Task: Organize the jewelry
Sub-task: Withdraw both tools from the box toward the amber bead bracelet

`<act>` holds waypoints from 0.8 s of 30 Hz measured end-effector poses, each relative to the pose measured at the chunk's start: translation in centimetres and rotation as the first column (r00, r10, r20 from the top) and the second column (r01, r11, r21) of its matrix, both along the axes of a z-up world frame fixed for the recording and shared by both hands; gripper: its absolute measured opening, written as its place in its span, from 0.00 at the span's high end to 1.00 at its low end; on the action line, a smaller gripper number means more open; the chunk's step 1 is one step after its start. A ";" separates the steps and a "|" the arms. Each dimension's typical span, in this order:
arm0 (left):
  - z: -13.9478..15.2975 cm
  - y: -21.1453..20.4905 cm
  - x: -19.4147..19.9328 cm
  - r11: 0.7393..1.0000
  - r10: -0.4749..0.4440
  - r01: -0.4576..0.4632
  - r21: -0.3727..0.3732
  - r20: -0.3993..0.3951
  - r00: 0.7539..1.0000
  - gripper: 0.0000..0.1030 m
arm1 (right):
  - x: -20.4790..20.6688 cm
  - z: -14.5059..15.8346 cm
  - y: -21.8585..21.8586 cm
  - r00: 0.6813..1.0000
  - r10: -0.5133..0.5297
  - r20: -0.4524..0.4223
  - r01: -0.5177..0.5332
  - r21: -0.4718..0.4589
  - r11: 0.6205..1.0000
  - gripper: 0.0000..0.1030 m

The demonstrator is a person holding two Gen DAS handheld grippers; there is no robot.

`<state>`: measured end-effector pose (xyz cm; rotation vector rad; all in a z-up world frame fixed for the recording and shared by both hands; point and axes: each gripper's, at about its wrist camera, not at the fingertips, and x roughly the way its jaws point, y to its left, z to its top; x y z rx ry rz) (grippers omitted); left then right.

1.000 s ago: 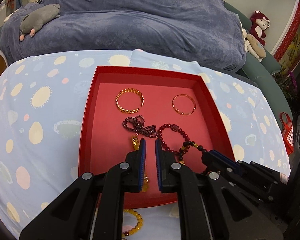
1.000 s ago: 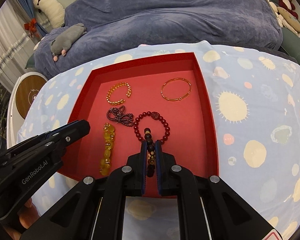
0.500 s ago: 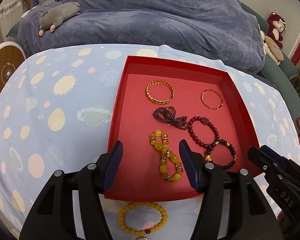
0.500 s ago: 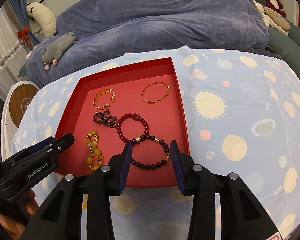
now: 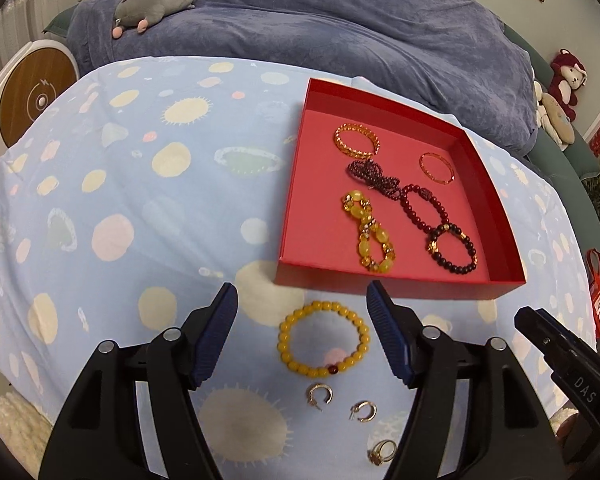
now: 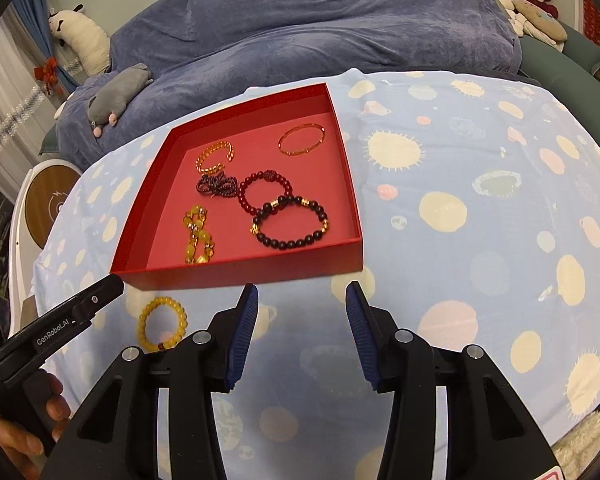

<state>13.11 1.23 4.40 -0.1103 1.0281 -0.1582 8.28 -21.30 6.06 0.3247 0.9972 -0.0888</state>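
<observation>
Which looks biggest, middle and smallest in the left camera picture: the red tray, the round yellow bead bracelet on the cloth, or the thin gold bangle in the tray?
1. red tray, by far the largest.
2. yellow bead bracelet, though it lies nearer the camera, which may enlarge it.
3. thin gold bangle, smallest here, though farther away.

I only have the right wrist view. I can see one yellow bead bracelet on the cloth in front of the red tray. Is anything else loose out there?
Observer: Yes. Two small hoop earrings lie on the cloth just nearer than the yellow bead bracelet.
Operator: Anything more?
Observer: A ring lies nearer still, right of the earrings.
Operator: Is the left gripper open?
Observer: The left gripper is open wide. The bracelet shows between its fingers, ungripped.
</observation>
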 end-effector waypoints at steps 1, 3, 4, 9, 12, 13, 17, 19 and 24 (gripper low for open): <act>-0.2 0.2 -0.5 1.000 0.002 -0.002 0.005 -0.004 1.000 0.38 | -0.5 -0.1 0.2 1.000 0.001 -0.003 -0.001 0.001 1.000 0.56; -0.6 0.5 -1.6 1.000 0.003 -0.002 0.017 -0.008 1.000 0.38 | -1.5 -0.5 0.5 1.000 0.006 -0.017 -0.006 0.001 1.000 0.56; -0.8 0.8 -2.0 1.000 0.004 -0.004 0.020 -0.013 1.000 0.38 | -1.9 -0.7 0.7 1.000 0.010 -0.023 -0.010 0.000 1.000 0.56; -2.0 1.5 -4.2 0.999 0.012 -0.011 0.032 -0.040 0.999 0.38 | -4.0 -1.6 1.6 0.998 0.024 -0.055 -0.024 0.000 1.000 0.56; -2.7 1.8 -5.4 0.999 0.016 -0.014 0.029 -0.058 0.998 0.38 | -5.2 -2.1 2.2 0.997 0.038 -0.069 -0.039 -0.002 0.999 0.56; -2.9 1.8 -5.8 0.999 0.017 -0.015 0.030 -0.063 0.998 0.38 | -5.6 -2.3 2.4 0.996 0.044 -0.072 -0.044 -0.002 0.999 0.56; -3.4 1.4 -6.8 0.999 0.001 0.001 0.039 -0.068 0.998 0.37 | -6.7 -2.7 3.0 0.995 0.059 -0.081 -0.060 -0.011 0.998 0.56; -3.3 1.1 -6.8 0.999 -0.005 0.008 0.044 -0.061 0.998 0.33 | -7.0 -2.8 3.2 0.994 0.063 -0.086 -0.064 -0.009 0.998 0.57; -3.2 0.2 -6.0 0.999 -0.011 0.013 0.049 -0.047 0.999 0.31 | -7.2 -2.7 3.5 0.994 0.070 -0.084 -0.071 -0.008 0.997 0.56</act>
